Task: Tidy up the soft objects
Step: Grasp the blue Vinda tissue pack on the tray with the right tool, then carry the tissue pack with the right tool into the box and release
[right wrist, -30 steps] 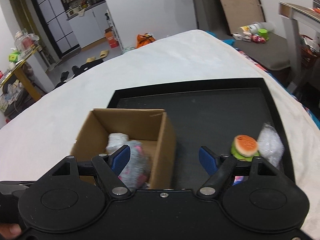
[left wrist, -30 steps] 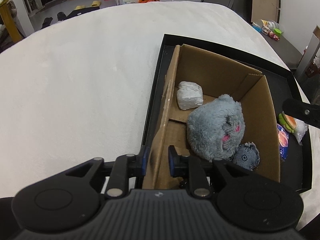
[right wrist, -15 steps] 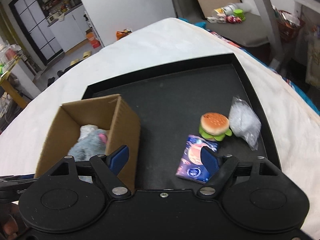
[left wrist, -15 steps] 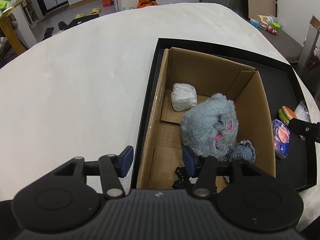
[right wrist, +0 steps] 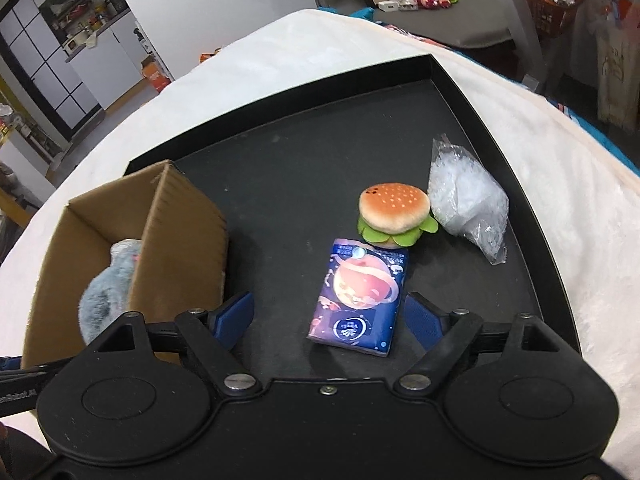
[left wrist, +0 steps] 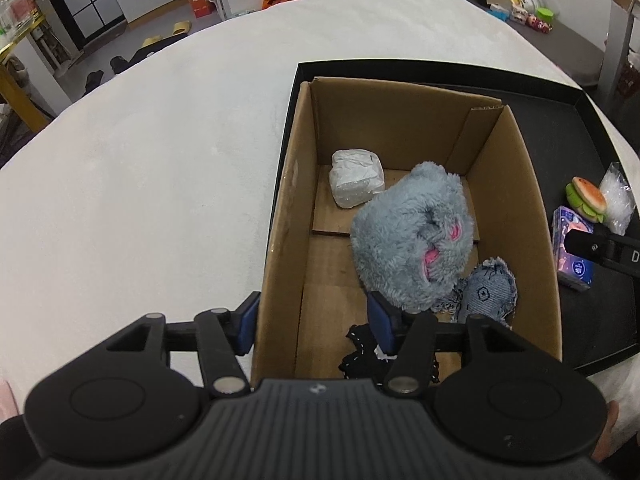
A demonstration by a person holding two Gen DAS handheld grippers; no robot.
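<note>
A cardboard box (left wrist: pixel 516 184) stands on a black tray (right wrist: pixel 304 184). In it lie a grey plush toy (left wrist: pixel 408 240), a white wrapped bundle (left wrist: pixel 356 178), a denim pouch (left wrist: pixel 488 292) and a black lacy piece (left wrist: pixel 360 354). My left gripper (left wrist: pixel 314 326) is open and empty, straddling the box's near left wall. My right gripper (right wrist: pixel 330 314) is open and empty just above a blue tissue pack (right wrist: pixel 360 296). A plush burger (right wrist: pixel 394 214) and a clear plastic bag (right wrist: pixel 466 204) lie beyond the pack.
The tray sits on a white fuzzy cover (left wrist: pixel 140 184). The box (right wrist: pixel 160 240) stands left of my right gripper. The floor, cabinets and clutter lie beyond the cover's far edge.
My left gripper has opened, letting go of the box's wall, and drawn back. My right gripper has swung right and down over the tissue pack.
</note>
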